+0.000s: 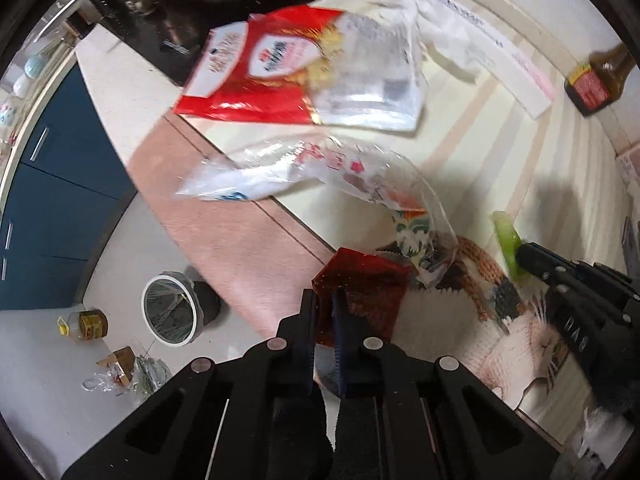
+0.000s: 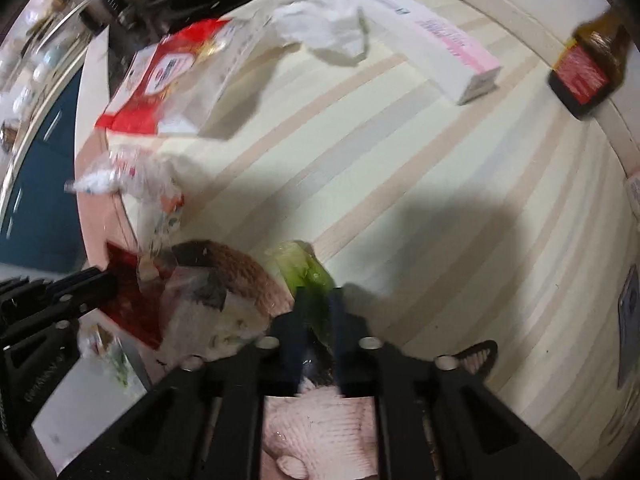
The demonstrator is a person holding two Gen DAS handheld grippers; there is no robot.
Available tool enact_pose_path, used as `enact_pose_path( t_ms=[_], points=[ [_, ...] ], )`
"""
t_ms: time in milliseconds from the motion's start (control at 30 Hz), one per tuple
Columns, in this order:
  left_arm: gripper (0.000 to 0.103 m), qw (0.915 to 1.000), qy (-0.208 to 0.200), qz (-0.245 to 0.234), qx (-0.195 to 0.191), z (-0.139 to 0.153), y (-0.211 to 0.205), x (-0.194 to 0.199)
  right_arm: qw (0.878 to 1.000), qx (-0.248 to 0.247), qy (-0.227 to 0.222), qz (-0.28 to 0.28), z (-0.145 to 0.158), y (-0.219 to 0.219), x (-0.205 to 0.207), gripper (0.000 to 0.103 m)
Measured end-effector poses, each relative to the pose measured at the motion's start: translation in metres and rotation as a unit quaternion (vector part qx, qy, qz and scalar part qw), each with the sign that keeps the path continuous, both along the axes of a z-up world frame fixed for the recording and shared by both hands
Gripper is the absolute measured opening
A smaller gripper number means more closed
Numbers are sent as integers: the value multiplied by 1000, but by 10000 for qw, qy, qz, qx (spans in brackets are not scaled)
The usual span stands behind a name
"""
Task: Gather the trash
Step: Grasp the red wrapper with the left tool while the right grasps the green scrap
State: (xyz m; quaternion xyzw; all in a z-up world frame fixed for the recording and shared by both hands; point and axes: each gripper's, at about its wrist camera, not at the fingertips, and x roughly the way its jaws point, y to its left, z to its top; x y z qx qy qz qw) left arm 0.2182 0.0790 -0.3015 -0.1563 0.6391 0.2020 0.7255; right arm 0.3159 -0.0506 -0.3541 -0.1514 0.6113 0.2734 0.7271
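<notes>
Your left gripper (image 1: 323,312) pinches the light, crinkly red wrapper (image 1: 362,280) at its edge; your right gripper (image 2: 318,312) clamps the soft green scrap (image 2: 308,276); lift gently.

Black tool (image 1: 323,312) frames, silver screws, blue pads

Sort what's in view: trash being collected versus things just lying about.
Trash:
- dark red foil wrapper, in left gripper
- green vegetable scrap, in right gripper
- crumpled clear plastic bag
- lined round bin

Lying about:
- brown sauce bottle
- long white-pink box

Dark-red wrapper (image 1: 360,280) and green wrapper (image 2: 310,280) lie on the striped counter (image 2: 440,200), each pinched.
</notes>
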Motion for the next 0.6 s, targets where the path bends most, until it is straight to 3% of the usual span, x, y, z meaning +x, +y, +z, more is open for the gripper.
enact_pose_path(
  t_ms=[233, 400, 600],
  points=[
    [4, 9987, -497, 142, -50, 36, 10, -9, 9963, 543, -113, -663, 39, -19, 13, 1],
    [4, 9957, -901, 195, 6, 68, 24, -22, 9918, 894, -292, -863, 81, -31, 11, 1],
    [3, 9915, -1271, 258, 114, 99, 47, -30, 9867, 1253, -539, -878, 125, -11, 1, 1]
  ],
)
